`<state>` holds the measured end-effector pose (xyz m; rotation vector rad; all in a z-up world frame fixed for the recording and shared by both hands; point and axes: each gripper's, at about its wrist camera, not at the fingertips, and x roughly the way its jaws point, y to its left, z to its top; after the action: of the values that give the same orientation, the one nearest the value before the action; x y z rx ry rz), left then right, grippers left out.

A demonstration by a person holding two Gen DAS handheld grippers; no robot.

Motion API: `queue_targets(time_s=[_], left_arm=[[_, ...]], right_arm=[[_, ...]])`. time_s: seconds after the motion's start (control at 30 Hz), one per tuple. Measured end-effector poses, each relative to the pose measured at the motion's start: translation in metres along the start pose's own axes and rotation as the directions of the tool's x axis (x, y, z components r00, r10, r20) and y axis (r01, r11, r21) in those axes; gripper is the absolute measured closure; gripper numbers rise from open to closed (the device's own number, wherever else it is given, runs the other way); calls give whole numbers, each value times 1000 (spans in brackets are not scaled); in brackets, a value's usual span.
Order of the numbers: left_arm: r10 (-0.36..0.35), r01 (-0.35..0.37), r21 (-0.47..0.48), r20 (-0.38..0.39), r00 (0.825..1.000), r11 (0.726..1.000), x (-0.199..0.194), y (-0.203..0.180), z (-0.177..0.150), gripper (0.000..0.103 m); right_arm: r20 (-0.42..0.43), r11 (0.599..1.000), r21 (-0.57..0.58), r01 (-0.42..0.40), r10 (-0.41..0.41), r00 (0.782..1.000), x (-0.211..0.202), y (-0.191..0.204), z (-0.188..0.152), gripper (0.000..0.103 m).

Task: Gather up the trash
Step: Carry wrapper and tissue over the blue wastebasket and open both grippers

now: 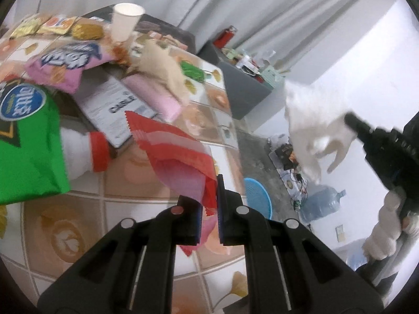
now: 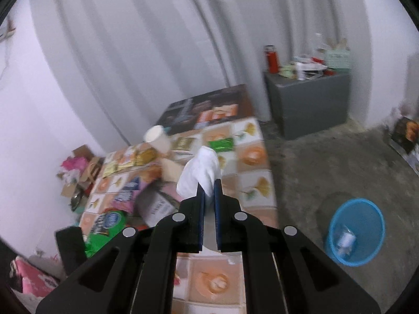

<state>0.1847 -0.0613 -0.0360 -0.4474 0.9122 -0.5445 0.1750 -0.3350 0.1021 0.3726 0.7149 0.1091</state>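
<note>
Right wrist view: right hand-held gripper (image 2: 208, 191) is pinching a tissue (image 2: 200, 174); the blue bin (image 2: 354, 231) is sitting on the floor, lower right of it, while left hand-held gripper (image 1: 209, 204) is pinching a red wrapper (image 1: 180, 154).

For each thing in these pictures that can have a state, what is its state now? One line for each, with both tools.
Left tool: shut on the red wrapper, lifted over the table.
Right tool: shut on the white tissue.
Paper cup: upright on the table.
White bottle: lying on its side, red cap on.
Blue bin: upright on the floor, some trash inside.
</note>
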Motion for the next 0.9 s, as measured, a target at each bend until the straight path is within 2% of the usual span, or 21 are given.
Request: queue_targets(time_s=[0.2, 0.3, 0.4, 0.47, 0.6, 0.7, 0.8, 0.83, 0.87, 0.9], left_arm=[[-47, 52, 112, -42, 998, 992, 17, -40, 3, 96], [-82, 102, 195, -107, 991, 976, 33, -73, 3, 96], [-94, 143, 290, -176, 980, 946, 56, -110, 1, 96], [-73, 160, 374, -238, 968, 913, 80, -139, -6, 96], [-57, 233, 460, -365, 929, 857, 131, -188, -25, 95], [-38, 289, 491, -460, 887, 822, 177, -218, -42, 95], [11, 325, 515, -546, 838, 793, 229, -240, -57, 95], [33, 346, 519, -589, 807, 782, 250, -248, -62, 95], [57, 355, 525, -615, 786, 774, 269, -254, -66, 96], [73, 354, 533, -624, 778, 769, 283, -261, -69, 95]], right_arm=[[28, 988, 129, 83, -87, 996, -31, -60, -18, 96], [39, 973, 189, 132, -142, 989, -46, -92, -27, 96], [32, 951, 249, 184, -198, 980, -56, -125, -37, 96], [20, 934, 275, 229, -243, 970, -58, -145, -43, 96], [-24, 888, 327, 323, -334, 942, -52, -190, -57, 96], [-63, 857, 373, 354, -357, 932, -38, -224, -65, 96], [-112, 815, 446, 370, -359, 926, -19, -272, -75, 96], [-120, 807, 459, 372, -359, 926, -15, -281, -78, 96], [-133, 793, 478, 377, -358, 924, -7, -297, -81, 96], [-147, 779, 492, 387, -364, 920, 0, -310, -83, 96]])
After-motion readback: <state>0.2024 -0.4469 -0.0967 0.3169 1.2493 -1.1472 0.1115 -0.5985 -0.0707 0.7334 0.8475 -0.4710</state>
